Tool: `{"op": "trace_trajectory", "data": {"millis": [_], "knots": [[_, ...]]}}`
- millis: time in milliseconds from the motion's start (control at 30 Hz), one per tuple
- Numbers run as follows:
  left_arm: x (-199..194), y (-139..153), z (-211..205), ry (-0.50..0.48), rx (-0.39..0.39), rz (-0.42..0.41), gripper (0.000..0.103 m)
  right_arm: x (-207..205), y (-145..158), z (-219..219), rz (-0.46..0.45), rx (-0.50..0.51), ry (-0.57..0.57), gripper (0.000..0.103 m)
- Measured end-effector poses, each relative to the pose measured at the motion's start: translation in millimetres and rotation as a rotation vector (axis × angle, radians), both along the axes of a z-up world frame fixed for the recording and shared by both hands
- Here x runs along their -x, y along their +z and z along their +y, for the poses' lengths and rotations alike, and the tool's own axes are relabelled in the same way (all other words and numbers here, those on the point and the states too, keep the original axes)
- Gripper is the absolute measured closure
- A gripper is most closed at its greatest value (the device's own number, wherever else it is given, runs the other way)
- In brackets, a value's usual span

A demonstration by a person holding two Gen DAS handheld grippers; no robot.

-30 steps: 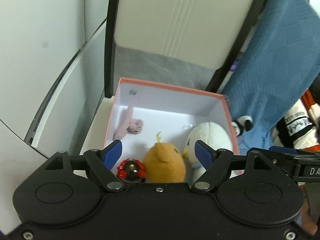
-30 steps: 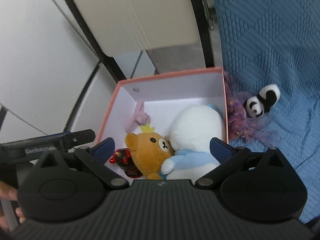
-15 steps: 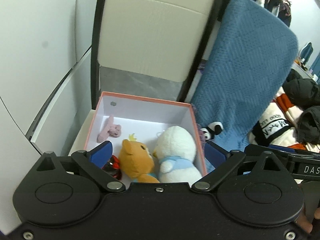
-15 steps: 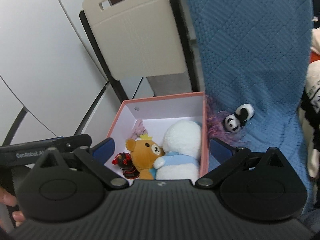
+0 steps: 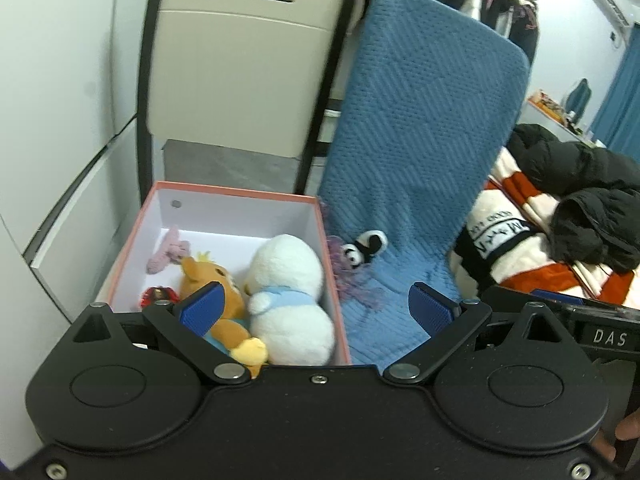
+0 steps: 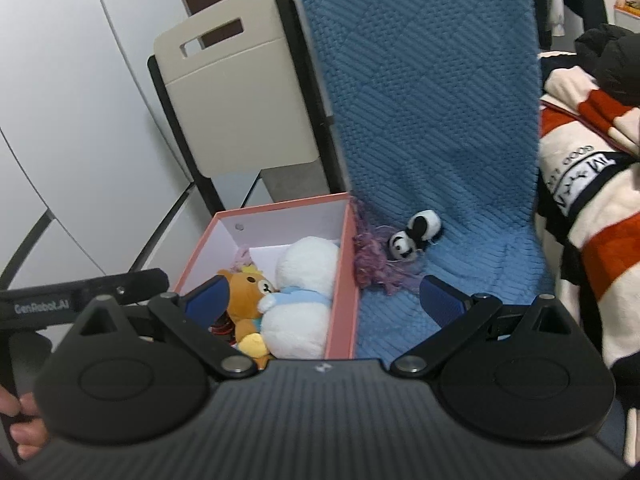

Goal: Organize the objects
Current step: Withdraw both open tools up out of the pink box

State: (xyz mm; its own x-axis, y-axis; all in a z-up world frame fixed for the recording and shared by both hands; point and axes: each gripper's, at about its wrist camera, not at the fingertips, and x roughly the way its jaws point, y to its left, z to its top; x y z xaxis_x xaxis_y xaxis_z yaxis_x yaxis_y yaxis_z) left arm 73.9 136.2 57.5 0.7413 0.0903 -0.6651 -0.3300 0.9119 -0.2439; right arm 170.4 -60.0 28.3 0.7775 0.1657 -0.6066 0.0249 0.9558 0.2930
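Observation:
A pink-rimmed white box [image 5: 240, 194] [image 6: 348, 280] stands left of a blue knitted blanket [image 5: 420, 152] [image 6: 432, 120]. Inside lie a white plush [image 5: 288, 292] [image 6: 300, 300], an orange bear [image 5: 216, 280] [image 6: 250, 292], a small red toy [image 5: 156, 294] and a pink plush [image 5: 168, 250]. A small panda plush [image 5: 362, 250] [image 6: 414, 234] and a purple tuft [image 5: 352, 280] [image 6: 372, 262] rest on the blanket beside the box. My left gripper [image 5: 316, 310] hangs open above the box's right wall, holding nothing. My right gripper [image 6: 326, 298] is also open and empty, back from the box.
A beige folding chair [image 5: 248, 68] [image 6: 236, 100] stands behind the box. White cabinet doors [image 5: 60, 100] fill the left. Striped bedding [image 5: 520, 248] [image 6: 592, 200] with black clothes [image 5: 580, 184] lies at the right. A hand [image 6: 20, 416] grips the left tool.
Both grippers have pulled back and up from the box, so more of the chair, blanket and bedding shows. The left jaws have spread wider. The plush toys stay in the box.

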Motion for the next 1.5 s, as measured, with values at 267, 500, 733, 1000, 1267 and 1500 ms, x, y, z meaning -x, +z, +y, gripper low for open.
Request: {"op": "trace_trajectory", "data": {"millis": [267, 500, 733, 1000, 1267, 1500], "knots": [[5, -11, -41, -0.009, 0.014, -0.008, 0.005, 42, 1, -26, -0.076, 0.014, -0.037, 0.0], [12, -15, -74, -0.003, -0.009, -0.024, 0.005, 67, -13, -49, -0.095, 0.001, -0.048, 0.0], [20, -28, -101, -0.001, -0.009, -0.026, 0.005, 82, -30, -65, -0.088, -0.002, -0.051, 0.0], [30, -40, -115, 0.03, -0.026, -0.019, 0.005, 90, -50, -74, -0.086, -0.014, -0.04, 0.0], [27, -50, -119, 0.024, -0.018, -0.026, 0.005, 94, -58, -78, -0.106, -0.009, -0.026, 0.0], [17, -60, -117, 0.022, -0.014, -0.016, 0.005, 90, -65, -85, -0.109, -0.027, -0.048, 0.0]]}}
